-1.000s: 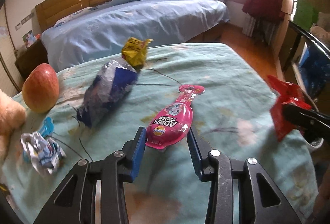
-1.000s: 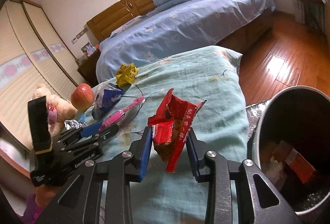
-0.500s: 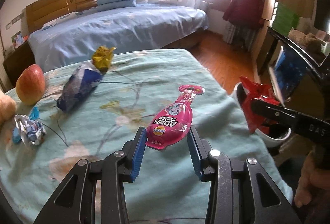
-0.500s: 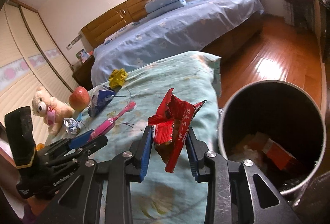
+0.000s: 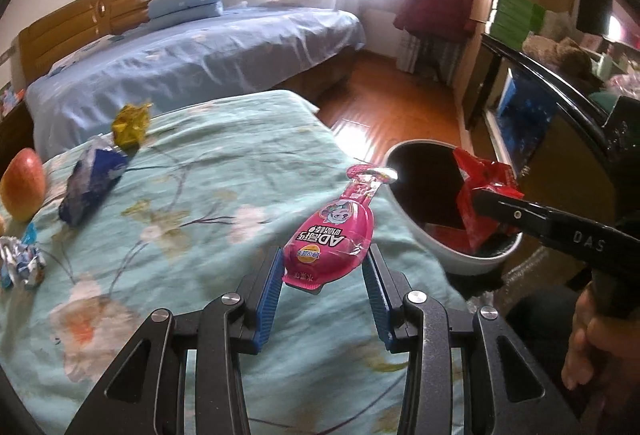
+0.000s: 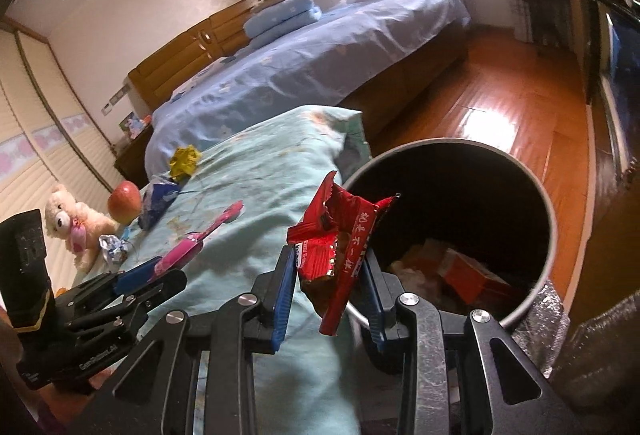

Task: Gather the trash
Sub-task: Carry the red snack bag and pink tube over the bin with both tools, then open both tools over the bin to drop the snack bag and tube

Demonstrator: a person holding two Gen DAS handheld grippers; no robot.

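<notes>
My left gripper is shut on a pink pouch wrapper, held above the teal-covered table's right edge near the trash bin. My right gripper is shut on a red snack wrapper, held at the rim of the round bin, which holds orange trash. In the left wrist view the red wrapper hangs over the bin opening. A yellow wrapper, a blue bag and a crumpled foil wrapper lie on the table.
An apple sits at the table's left edge, and a teddy bear beside it. A blue bed stands behind the table. Wooden floor lies beyond the bin, with a dark cabinet at right.
Both grippers have moved right, off the table toward the bin, each carrying its wrapper. The red wrapper is now over the bin's opening.
</notes>
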